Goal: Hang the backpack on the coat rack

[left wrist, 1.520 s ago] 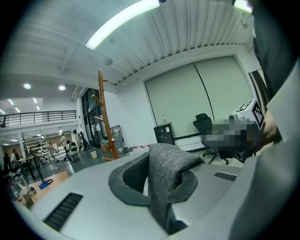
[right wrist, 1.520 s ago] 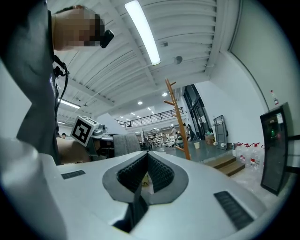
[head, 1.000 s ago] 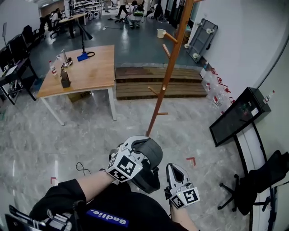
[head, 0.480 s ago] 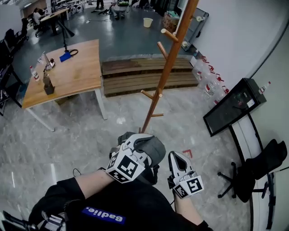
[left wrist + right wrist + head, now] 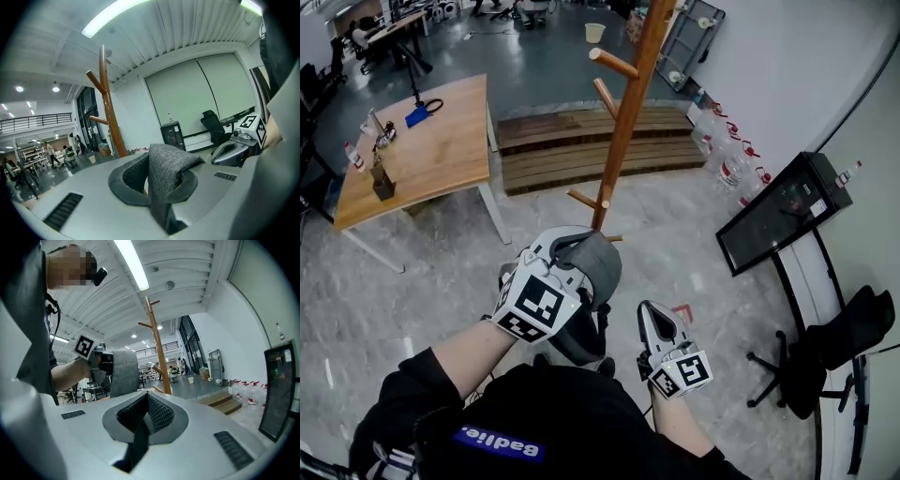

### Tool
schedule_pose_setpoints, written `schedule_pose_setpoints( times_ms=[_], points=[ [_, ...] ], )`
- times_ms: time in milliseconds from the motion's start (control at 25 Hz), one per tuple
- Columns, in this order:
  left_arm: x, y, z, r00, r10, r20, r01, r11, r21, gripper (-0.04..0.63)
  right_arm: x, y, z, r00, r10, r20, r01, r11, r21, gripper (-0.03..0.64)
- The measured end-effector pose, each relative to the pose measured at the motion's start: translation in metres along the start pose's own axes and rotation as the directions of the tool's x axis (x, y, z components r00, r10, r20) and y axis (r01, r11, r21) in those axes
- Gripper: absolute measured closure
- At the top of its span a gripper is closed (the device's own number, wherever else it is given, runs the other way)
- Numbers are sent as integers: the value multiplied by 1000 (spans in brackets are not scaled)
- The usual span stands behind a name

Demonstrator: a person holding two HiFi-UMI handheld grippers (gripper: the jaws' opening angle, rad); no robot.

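The wooden coat rack stands just ahead, its pegs angling up to the left; its pole also shows in the left gripper view and the right gripper view. My left gripper is shut on the grey top handle of the backpack, which hangs beneath it, close in front of the rack's pole. My right gripper is lower and to the right, shut with nothing between its pads. From there I see the left gripper holding the grey handle.
A wooden table stands at the left, with a low wooden platform behind the rack. At the right are water bottles, a black screen on a stand and an office chair. The floor is grey marble.
Both grippers and the view have moved closer to the coat rack. The left gripper has risen a little with the backpack, which now overlaps the pole's lower part.
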State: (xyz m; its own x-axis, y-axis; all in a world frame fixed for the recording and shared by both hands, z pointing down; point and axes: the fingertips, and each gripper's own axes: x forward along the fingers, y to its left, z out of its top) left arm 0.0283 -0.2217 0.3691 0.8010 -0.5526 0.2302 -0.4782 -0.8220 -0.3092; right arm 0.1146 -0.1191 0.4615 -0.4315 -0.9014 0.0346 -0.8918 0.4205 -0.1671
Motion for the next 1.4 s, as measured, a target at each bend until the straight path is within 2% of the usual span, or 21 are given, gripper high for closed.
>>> schedule_pose_setpoints(
  times_ms=[240, 440, 600, 840, 960, 1080, 1160, 1280, 1400],
  points=[
    [37, 41, 16, 992, 93, -80, -93, 996, 7, 566, 5, -29, 2, 996, 86, -26, -86, 996, -2, 614],
    [67, 62, 14, 978, 109, -179, -102, 994, 49, 566, 0, -55, -5, 993, 107, -53, -106, 994, 21, 615],
    [92, 76, 3, 960, 98, -263, -80, 994, 79, 566, -4, -66, -16, 989, 124, -80, -121, 992, 45, 615],
    [119, 84, -44, 921, 58, -384, -36, 997, 64, 566, -7, -72, -15, 987, 135, -83, -131, 990, 44, 614],
    [127, 82, -60, 917, 32, -397, -18, 999, 39, 566, -11, -77, -19, 988, 124, -90, -119, 992, 52, 615],
    [132, 85, -61, 924, 12, -383, 4, 999, 41, 566, -12, -78, -21, 988, 119, -94, -114, 992, 55, 615],
    [134, 85, -62, 921, -14, -389, 41, 997, 60, 566, -12, -77, -22, 988, 118, -99, -113, 992, 54, 615],
    [135, 76, -74, 903, -56, -426, 121, 984, 127, 565, -12, -74, -23, 988, 115, -99, -111, 993, 50, 614],
    [137, 69, -80, 905, -47, -423, 135, 974, 181, 565, -14, -73, -24, 990, 103, -101, -98, 994, 54, 615]
  ],
)
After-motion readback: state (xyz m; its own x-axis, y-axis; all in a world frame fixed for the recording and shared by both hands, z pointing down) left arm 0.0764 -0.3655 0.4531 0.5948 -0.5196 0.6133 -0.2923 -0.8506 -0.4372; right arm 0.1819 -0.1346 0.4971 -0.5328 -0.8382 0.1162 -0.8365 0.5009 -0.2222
